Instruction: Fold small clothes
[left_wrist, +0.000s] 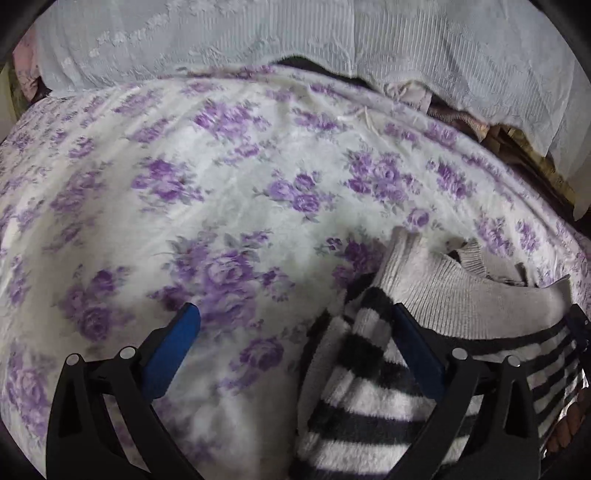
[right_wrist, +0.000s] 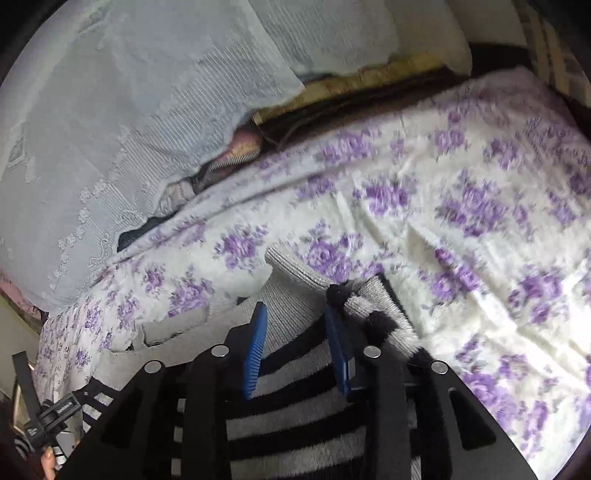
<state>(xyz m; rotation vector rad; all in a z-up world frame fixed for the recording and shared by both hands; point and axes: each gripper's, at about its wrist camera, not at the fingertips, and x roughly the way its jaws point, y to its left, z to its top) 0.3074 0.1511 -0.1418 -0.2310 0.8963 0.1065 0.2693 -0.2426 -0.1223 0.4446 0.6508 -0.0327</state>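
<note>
Soft, even daylight is seen in both views, rather dim, with no glare. Faint shadows are cast beneath the left claw (left_wrist: 291, 332). Strong fisheye bending and dark vignetting are noted at the corners. The floral bedspread (right_wrist: 480, 221) is smeared by motion blur, mostly in the right wrist view.

— What did your left gripper (left_wrist: 295, 328) look like?
— Black angular linkage arms, silver round pins at my joints, blue pads.
— And the right gripper (right_wrist: 295, 325)?
— The same: black arms, silver pins, blue ribbed pads.
</note>
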